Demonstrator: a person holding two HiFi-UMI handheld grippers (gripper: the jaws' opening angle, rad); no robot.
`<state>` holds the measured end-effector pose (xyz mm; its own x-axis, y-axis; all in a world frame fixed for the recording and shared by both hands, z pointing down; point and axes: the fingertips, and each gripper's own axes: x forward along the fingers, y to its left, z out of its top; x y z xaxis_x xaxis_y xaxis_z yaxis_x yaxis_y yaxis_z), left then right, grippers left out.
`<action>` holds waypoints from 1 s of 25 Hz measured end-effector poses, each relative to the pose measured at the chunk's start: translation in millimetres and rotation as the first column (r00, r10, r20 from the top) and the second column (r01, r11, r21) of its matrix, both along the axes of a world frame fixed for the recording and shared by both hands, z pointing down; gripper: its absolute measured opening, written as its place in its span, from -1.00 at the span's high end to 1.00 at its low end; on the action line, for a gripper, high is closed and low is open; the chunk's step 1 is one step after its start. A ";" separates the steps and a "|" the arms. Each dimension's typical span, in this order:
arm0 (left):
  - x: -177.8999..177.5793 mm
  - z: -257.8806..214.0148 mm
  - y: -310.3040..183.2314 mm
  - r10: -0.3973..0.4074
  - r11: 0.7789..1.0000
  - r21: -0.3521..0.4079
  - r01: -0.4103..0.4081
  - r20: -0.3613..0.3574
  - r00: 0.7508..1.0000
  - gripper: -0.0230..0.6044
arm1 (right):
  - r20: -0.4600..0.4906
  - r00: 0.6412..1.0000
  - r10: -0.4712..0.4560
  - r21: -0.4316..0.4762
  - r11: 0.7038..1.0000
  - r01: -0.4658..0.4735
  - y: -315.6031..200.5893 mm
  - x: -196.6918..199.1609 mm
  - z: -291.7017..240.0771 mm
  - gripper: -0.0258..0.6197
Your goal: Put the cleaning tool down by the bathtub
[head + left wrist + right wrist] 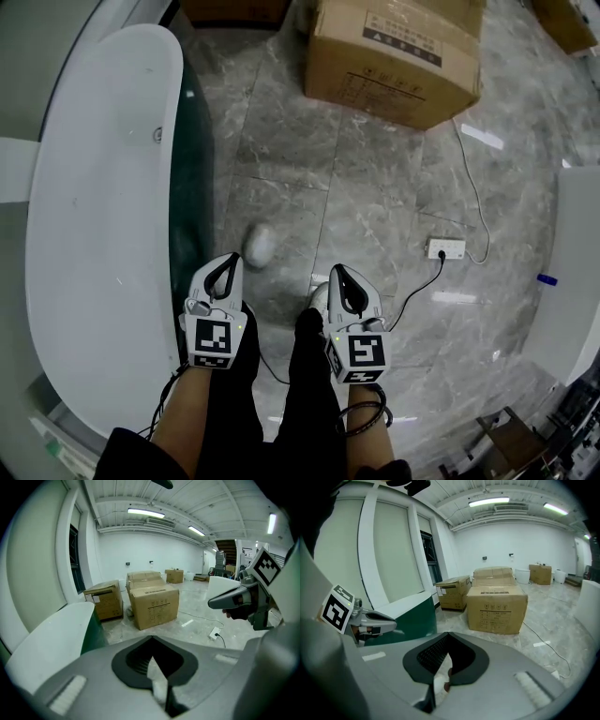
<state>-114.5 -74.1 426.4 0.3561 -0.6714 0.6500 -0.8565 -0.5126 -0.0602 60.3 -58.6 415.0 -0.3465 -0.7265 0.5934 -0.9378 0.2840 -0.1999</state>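
Observation:
The white bathtub (94, 187) with its green side panel (412, 616) runs down the left of the head view. No cleaning tool shows in any view. My left gripper (231, 259) hangs beside the tub's right edge, over the grey marble floor, its jaws shut with nothing between them. My right gripper (337, 271) is level with it further right, shut and empty too. In the left gripper view the tub rim (51, 634) lies to the left of the shut jaws and the right gripper (234, 599) shows at the right. The left gripper (370, 620) appears in the right gripper view.
A large cardboard box (394, 56) stands on the floor ahead, with more boxes (105, 603) behind it. A white power strip (445, 248) with cables lies to the right. Another white fixture (577, 272) lines the right edge. The person's pale shoes (260, 246) are below the grippers.

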 end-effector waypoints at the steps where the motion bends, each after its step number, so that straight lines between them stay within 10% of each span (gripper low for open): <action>1: 0.1 -5.5 -1.2 -0.002 1.000 0.006 0.002 0.001 1.000 0.92 | 0.002 1.000 0.004 0.007 1.000 -0.004 -1.6 1.5 -5.6 0.88; 25: -6.8 -163.3 -10.4 -0.065 0.985 0.159 0.066 -0.010 0.998 0.93 | 0.043 0.998 0.042 0.189 0.981 -0.050 -32.4 16.9 -172.4 0.88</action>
